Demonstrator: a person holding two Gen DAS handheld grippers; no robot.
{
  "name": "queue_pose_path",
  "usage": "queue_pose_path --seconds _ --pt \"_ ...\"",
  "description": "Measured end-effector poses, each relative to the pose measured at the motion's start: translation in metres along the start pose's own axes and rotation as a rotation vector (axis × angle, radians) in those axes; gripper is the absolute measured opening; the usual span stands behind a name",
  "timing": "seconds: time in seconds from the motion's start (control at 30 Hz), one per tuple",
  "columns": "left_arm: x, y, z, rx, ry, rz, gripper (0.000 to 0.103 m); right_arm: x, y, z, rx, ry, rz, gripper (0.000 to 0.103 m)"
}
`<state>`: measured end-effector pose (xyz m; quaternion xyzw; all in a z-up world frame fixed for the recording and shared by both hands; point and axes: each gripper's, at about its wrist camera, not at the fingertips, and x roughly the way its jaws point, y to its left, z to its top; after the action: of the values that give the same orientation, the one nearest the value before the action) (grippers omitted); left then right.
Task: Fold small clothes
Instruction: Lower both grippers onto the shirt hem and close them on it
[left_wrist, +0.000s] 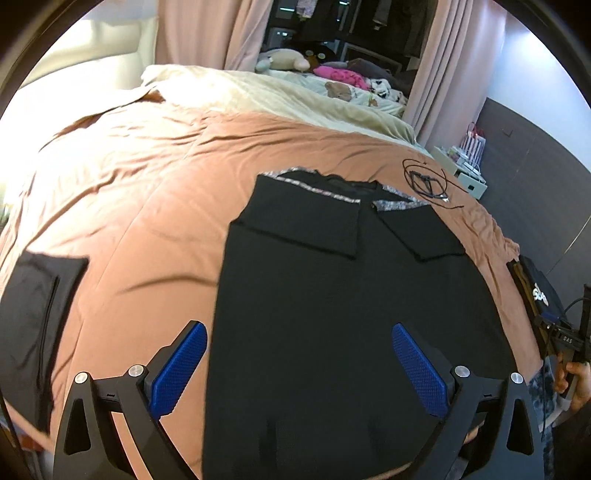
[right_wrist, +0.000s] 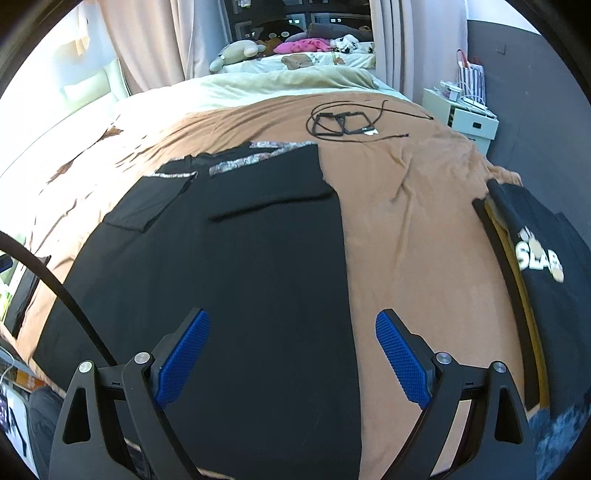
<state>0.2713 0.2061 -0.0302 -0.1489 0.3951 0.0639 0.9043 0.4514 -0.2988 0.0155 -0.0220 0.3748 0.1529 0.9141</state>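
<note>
Where the black garment (left_wrist: 332, 295) runs toward the near edge of the bed, its hem drops out of sight behind the gripper frames in both views, so its lower end cannot be made out. At the far left of the left wrist view a folded dark cloth (left_wrist: 33, 314) is cut off by the lens rim, and a printed dark shirt (right_wrist: 543, 258) at the bed's right edge is only partly visible. Spread wide, the left gripper (left_wrist: 299, 365) holds nothing; its blue pads (left_wrist: 177, 369) hang above the garment's left edge. Likewise wide apart and empty, the right gripper (right_wrist: 291, 354) straddles the garment's right edge. Lying flat on the tan bedcover (right_wrist: 406, 221), the garment has both sleeves folded inward, with patterned trim along its top. A coiled black cable (right_wrist: 343, 122) rests beyond it.
</note>
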Motion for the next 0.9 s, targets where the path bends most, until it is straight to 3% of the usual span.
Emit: queue_pose_path --seconds 0.4,0.57,0.8,0.9 --pt "-0.018 0.043 -0.085 -0.111 0.010 0.017 0.089 -0.016 -0.026 -0.050 0.099 0.004 0.053 0.077" --pt "-0.010 0.059 -0.116 -0.163 0.048 0.002 0.078 -0.008 -0.040 -0.072 0.147 0.029 0.069 0.071" --pt "-0.001 0.084 -0.140 -0.260 0.086 -0.054 0.068 0.006 -0.060 -0.098 0.252 0.067 0.139 0.056" --pt "0.002 0.089 -0.147 -0.287 0.099 -0.071 0.067 0.010 -0.066 -0.104 0.294 0.060 0.173 0.054"
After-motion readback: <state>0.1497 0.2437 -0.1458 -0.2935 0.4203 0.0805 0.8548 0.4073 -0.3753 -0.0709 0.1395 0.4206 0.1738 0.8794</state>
